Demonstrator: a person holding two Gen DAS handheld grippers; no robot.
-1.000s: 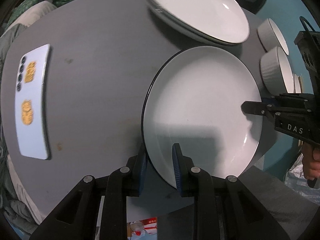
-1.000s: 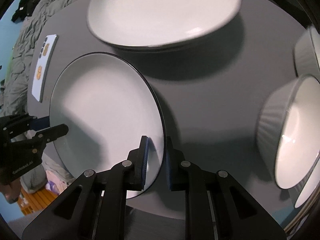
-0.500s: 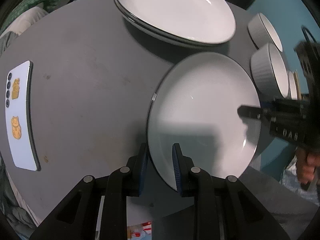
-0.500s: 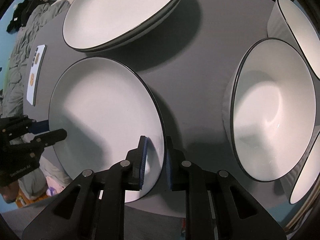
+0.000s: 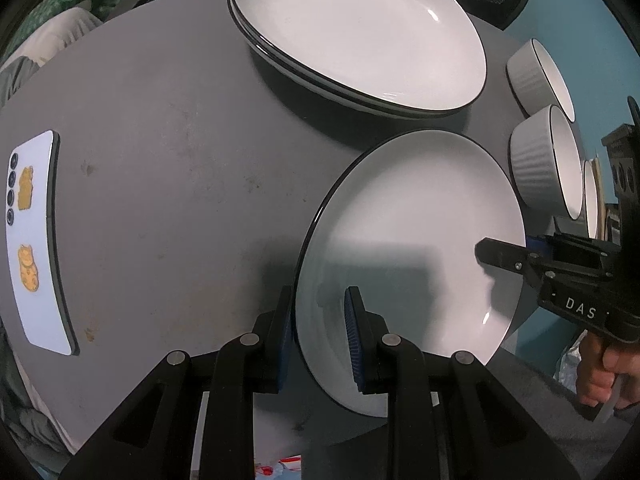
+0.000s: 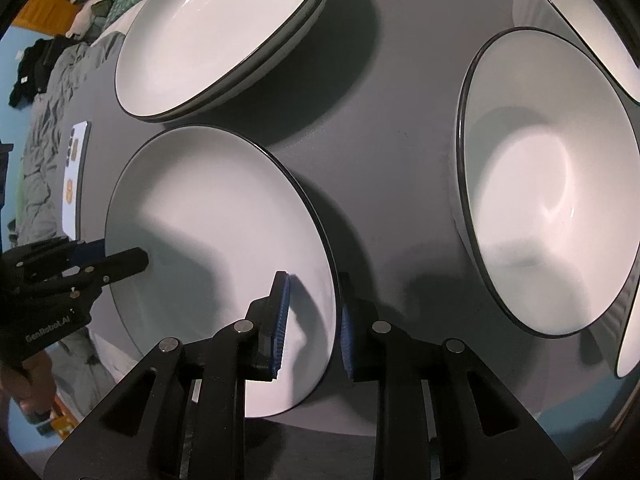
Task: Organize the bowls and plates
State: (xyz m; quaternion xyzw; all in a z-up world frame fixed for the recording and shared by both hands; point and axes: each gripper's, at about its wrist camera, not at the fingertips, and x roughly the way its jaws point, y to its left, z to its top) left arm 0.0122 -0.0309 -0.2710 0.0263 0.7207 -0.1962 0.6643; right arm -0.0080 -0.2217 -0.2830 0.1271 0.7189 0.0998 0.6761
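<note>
A white plate with a dark rim (image 5: pixel 412 240) lies low over the grey round table (image 5: pixel 180 140), near its front edge, and my two grippers are on opposite sides of it. My left gripper (image 5: pixel 320 320) is shut on the near-left rim, one pad on top and one beneath. My right gripper (image 6: pixel 312 324) straddles the opposite rim of the same plate (image 6: pixel 216 220). Its jaws are opening, and the pads stand a little off the rim. A stack of two matching plates (image 5: pixel 360 32) sits behind. White ribbed bowls (image 5: pixel 548 160) stand to the right.
A white phone with gold stickers (image 5: pixel 36 240) lies at the table's left edge. A large bowl (image 6: pixel 548 184) stands close to the right of my right gripper, with another bowl (image 6: pixel 580 12) behind it. Bedding and clothes lie beyond the table. A person's hand (image 5: pixel 604 368) holds the right gripper.
The right gripper's jaws have widened around the plate's rim, and its view has rolled, bringing the large bowl closer. The left gripper keeps its hold on the plate.
</note>
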